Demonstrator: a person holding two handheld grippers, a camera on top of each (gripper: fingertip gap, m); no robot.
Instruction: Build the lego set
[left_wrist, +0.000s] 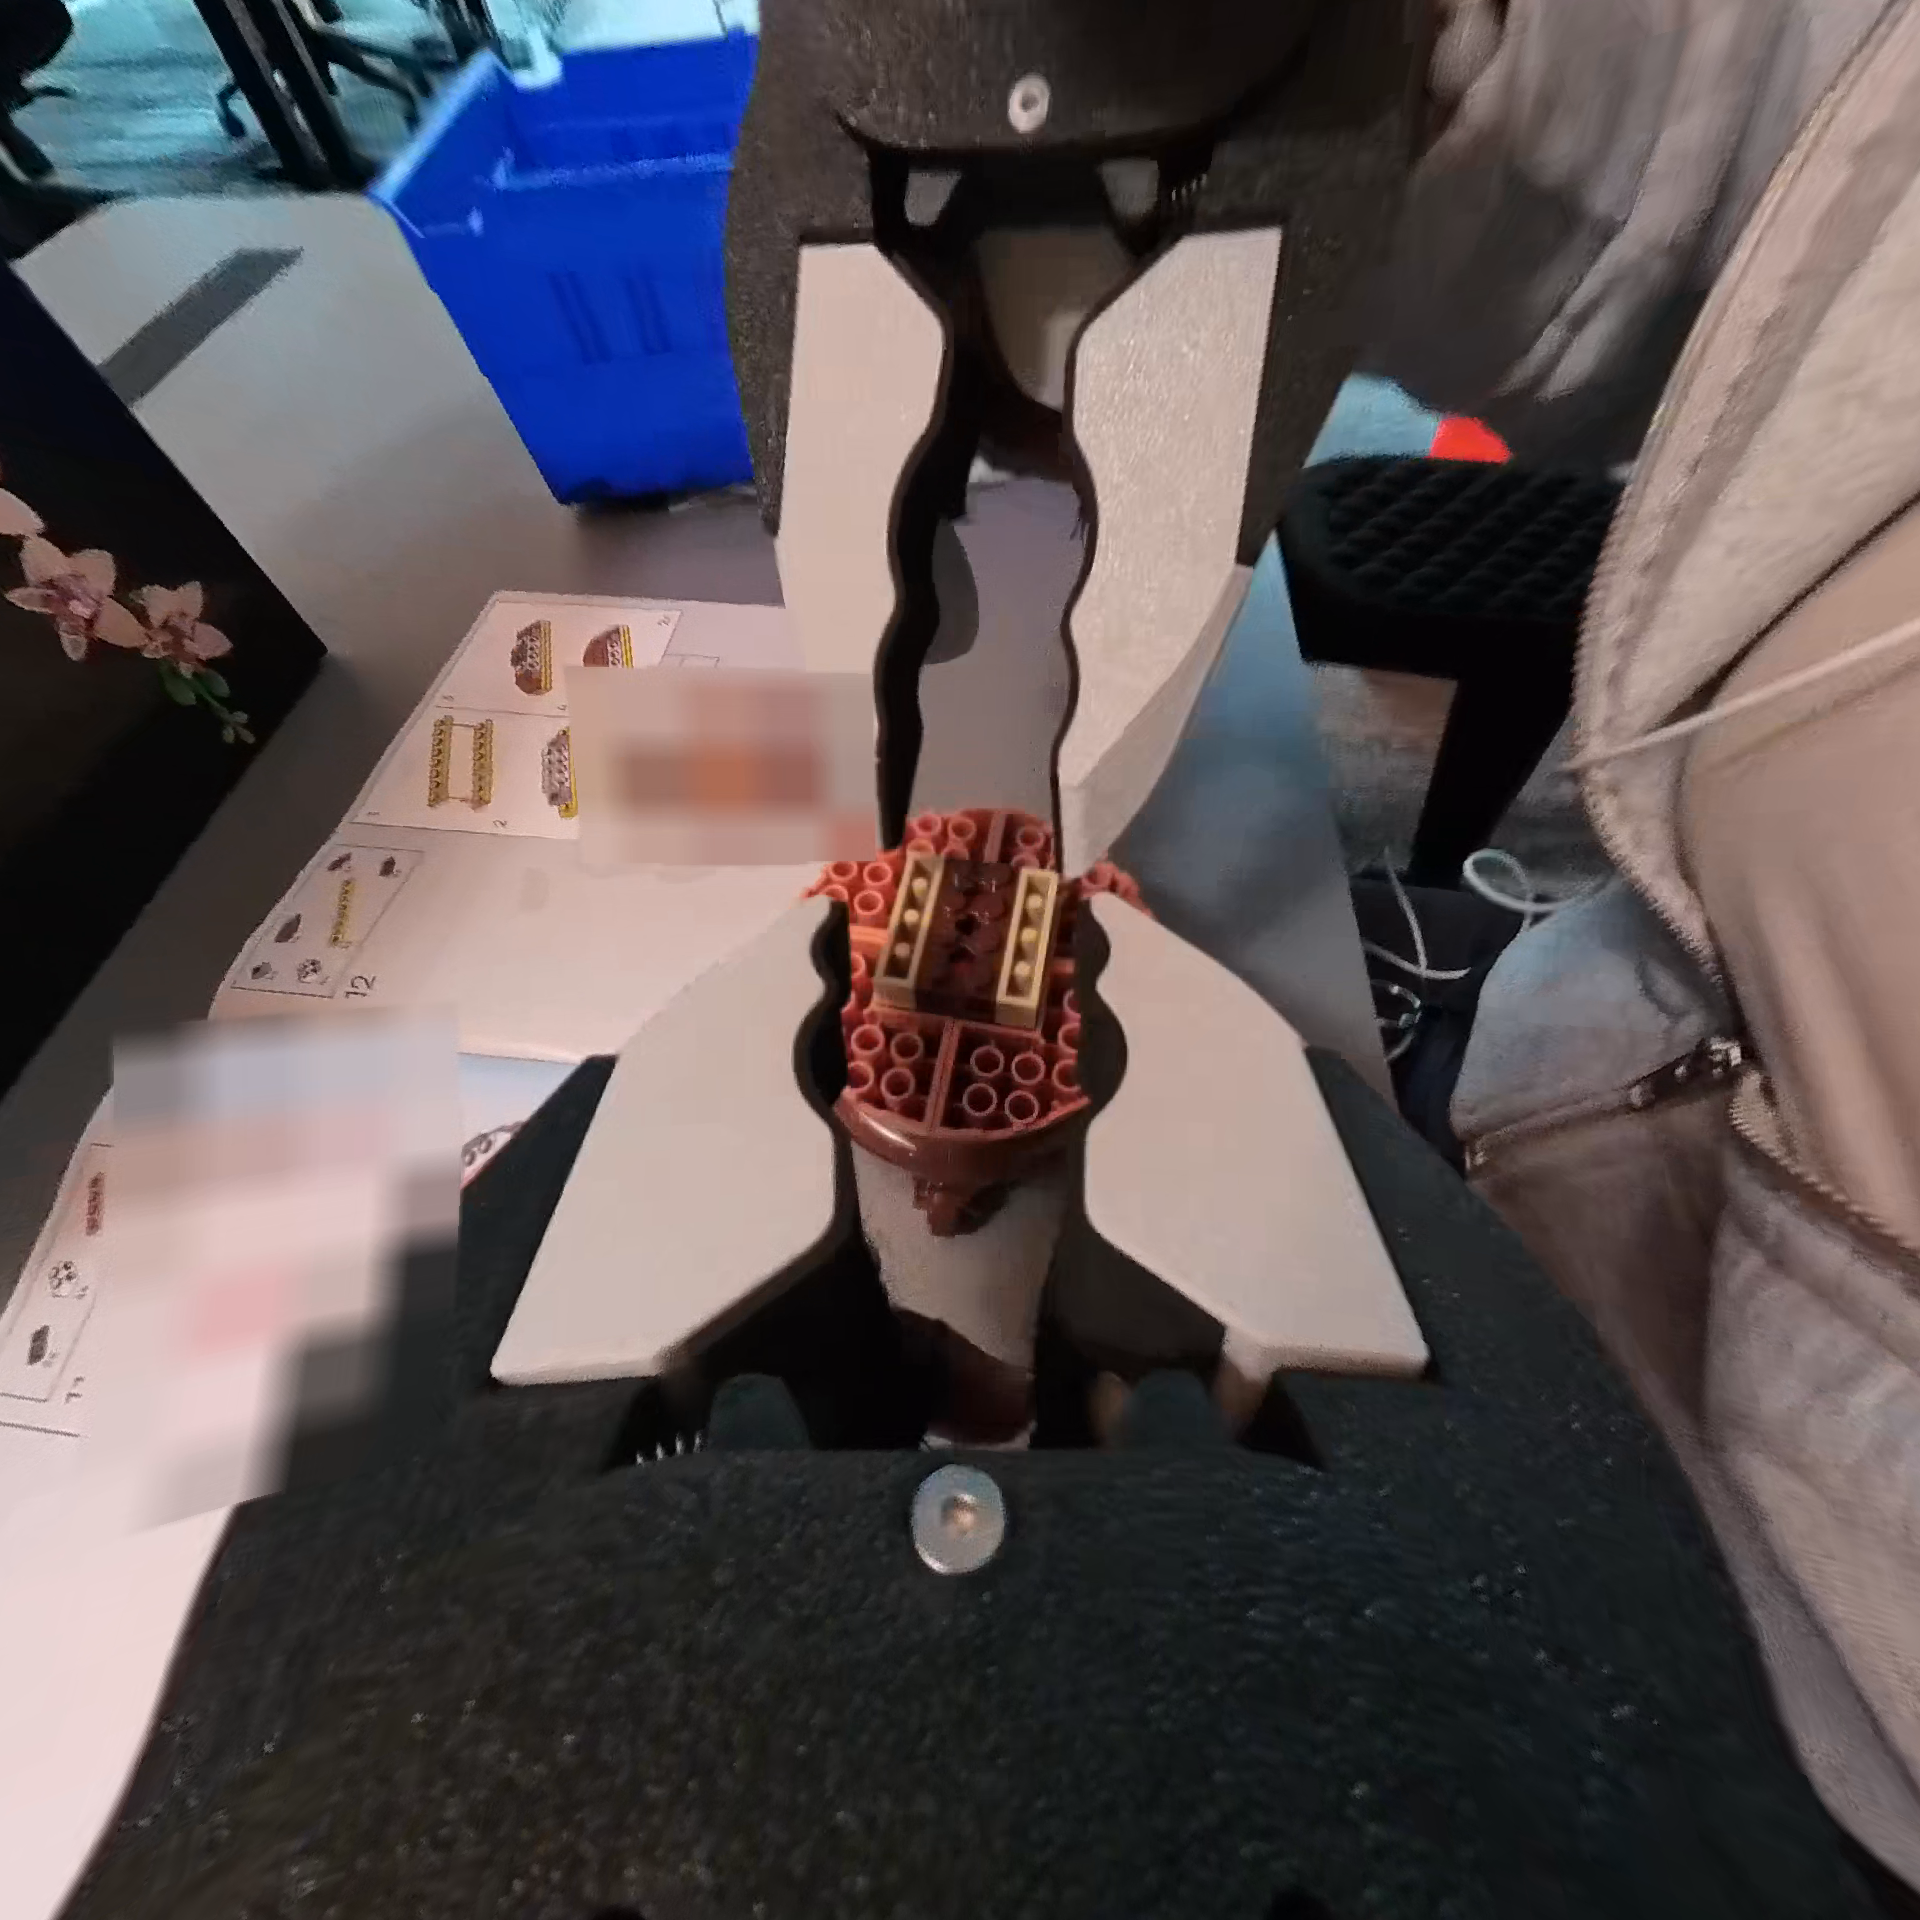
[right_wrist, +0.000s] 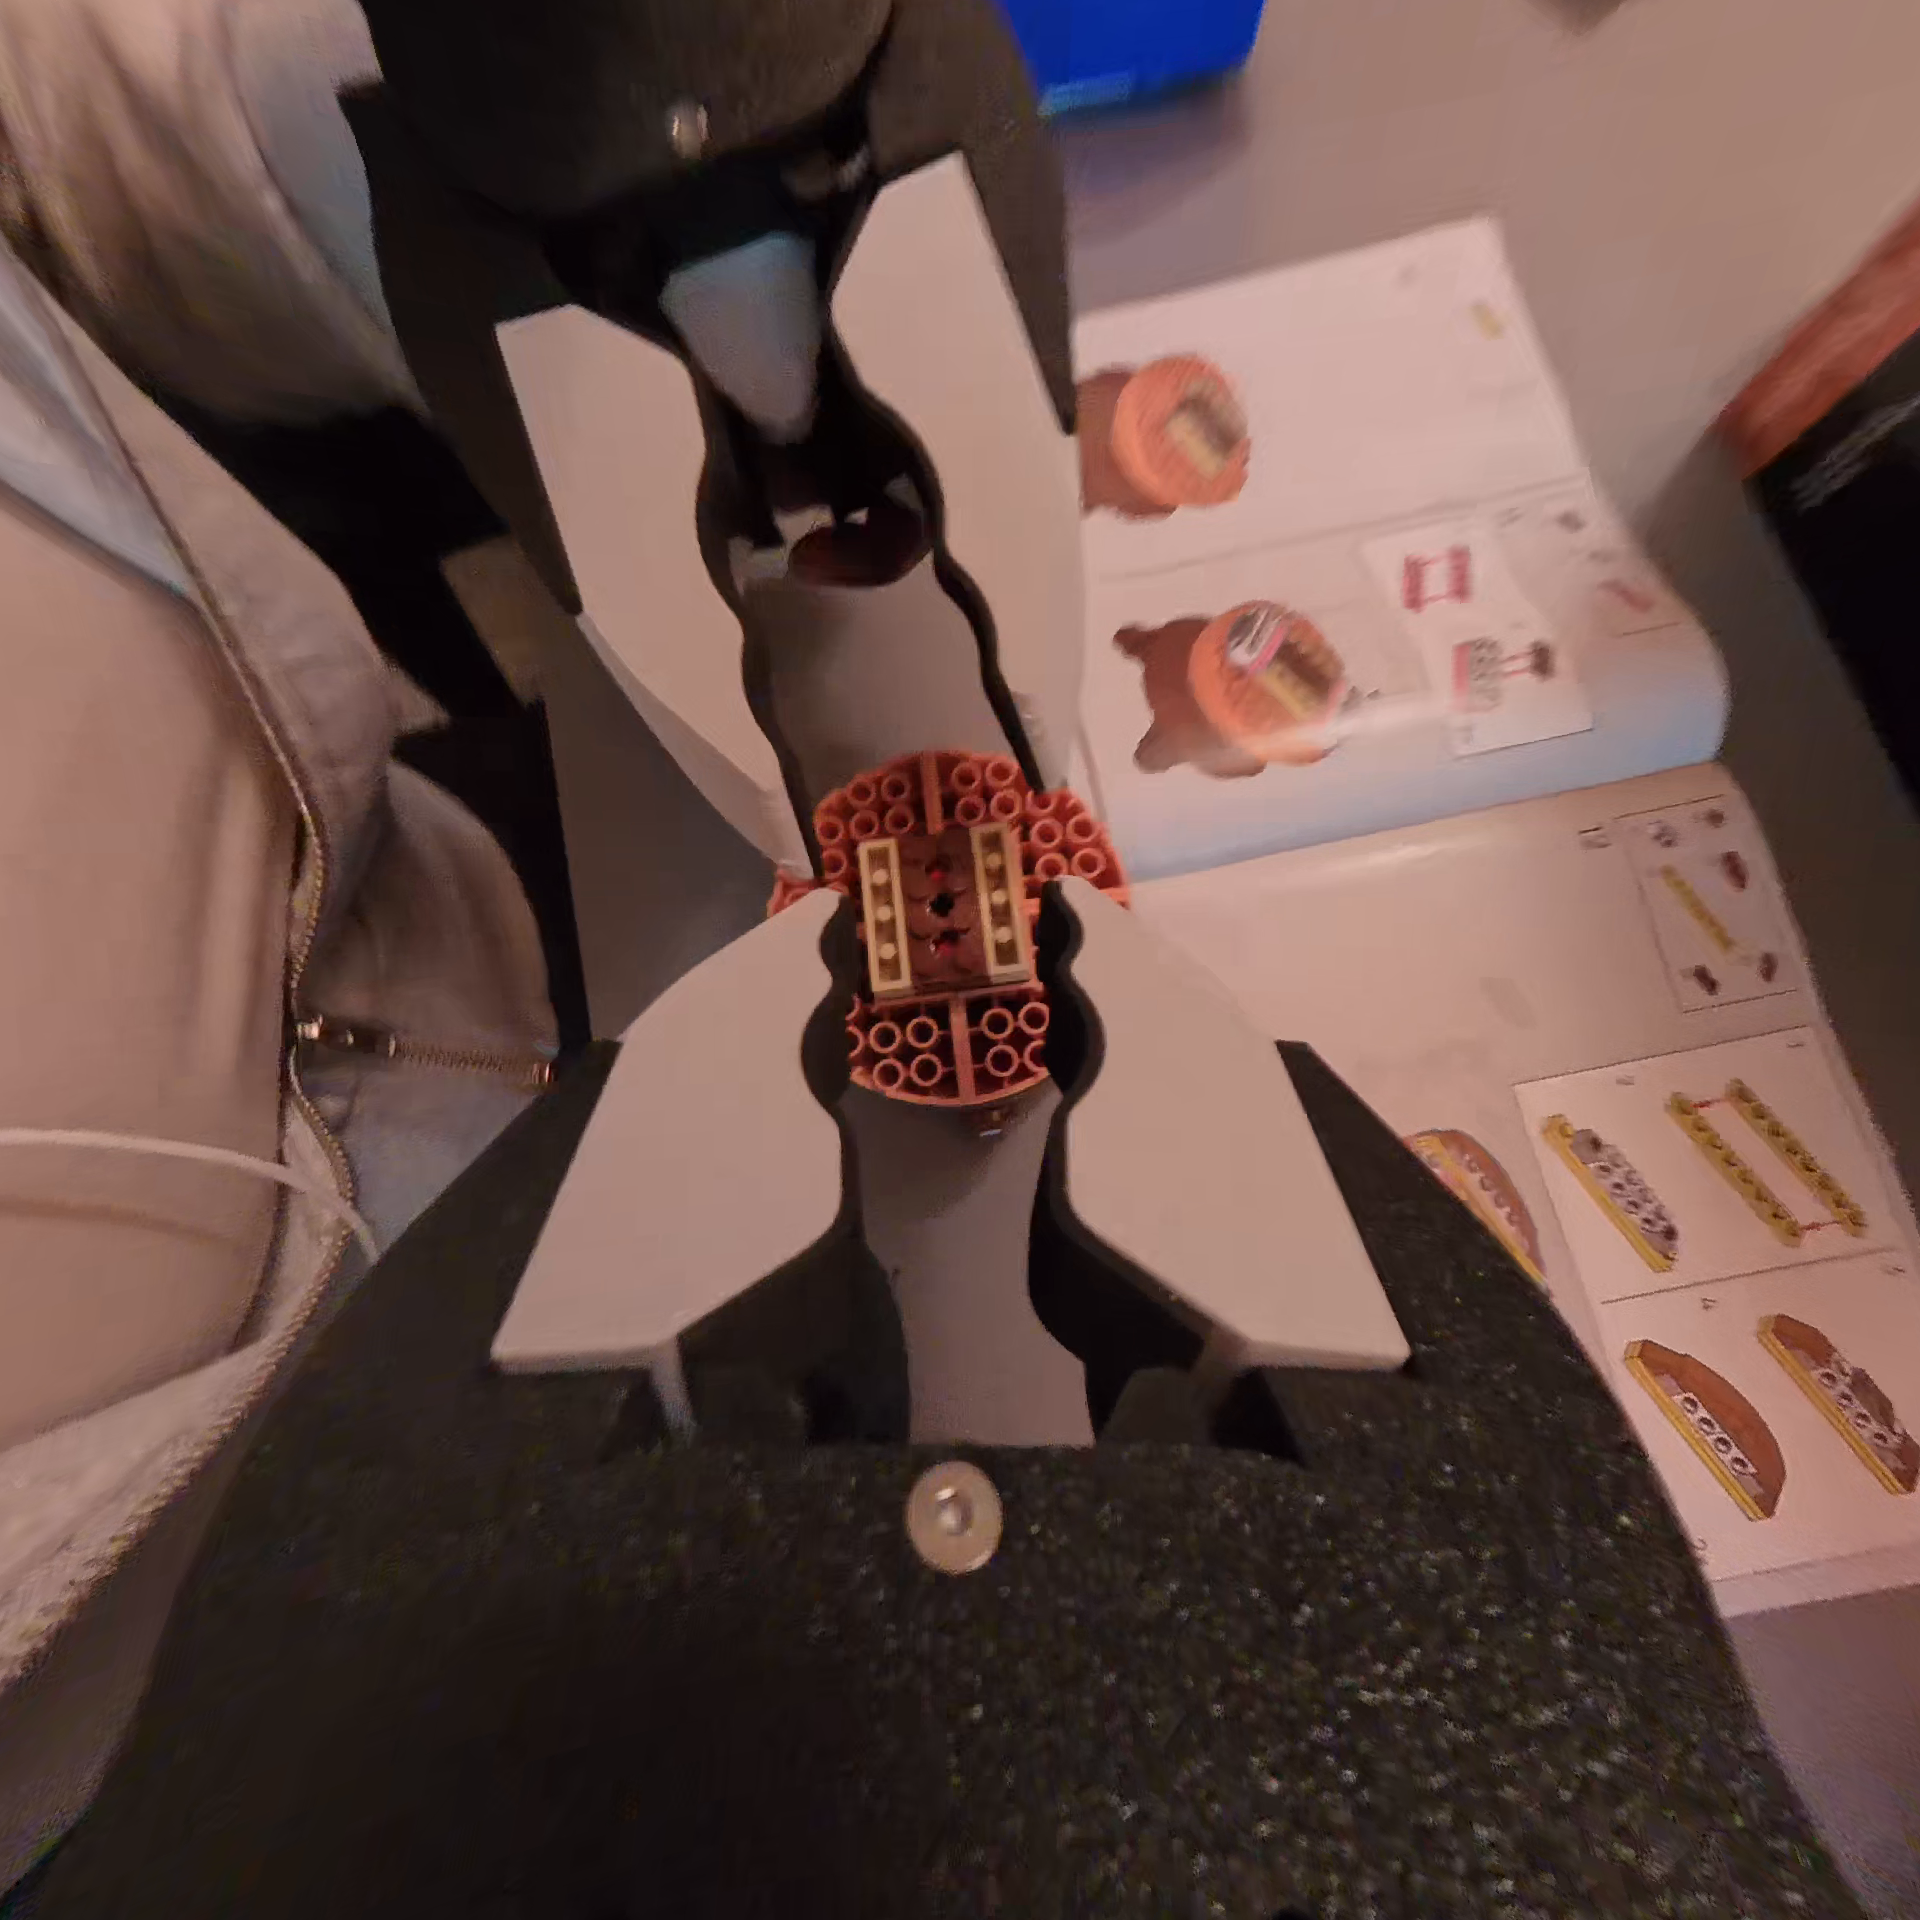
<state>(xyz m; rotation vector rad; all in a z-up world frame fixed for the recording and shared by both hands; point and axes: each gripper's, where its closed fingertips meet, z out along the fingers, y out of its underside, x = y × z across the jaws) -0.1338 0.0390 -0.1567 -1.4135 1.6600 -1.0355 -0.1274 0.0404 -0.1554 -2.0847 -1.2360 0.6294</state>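
A round terracotta lego assembly (left_wrist: 961, 1075) with a tan-and-dark-brown block (left_wrist: 966, 940) on its tubed underside is held in the air between both grippers. My left gripper (left_wrist: 956, 925) comes from below in the left wrist view and is shut on its sides. My right gripper (left_wrist: 971, 821) comes from the opposite side and grips the far edge. In the right wrist view the right gripper (right_wrist: 940, 904) is shut on the same assembly (right_wrist: 914, 1049), with the left gripper (right_wrist: 925, 810) opposite. A dark brown part hangs below the assembly.
An open instruction booklet (left_wrist: 499, 935) lies on the grey table, also seen in the right wrist view (right_wrist: 1351, 935). A blue crate (left_wrist: 603, 291) stands behind, a black box with flower print (left_wrist: 104, 623) at left. A person's beige jacket (left_wrist: 1714, 935) is close by. The grippers are tip to tip, or close to it.
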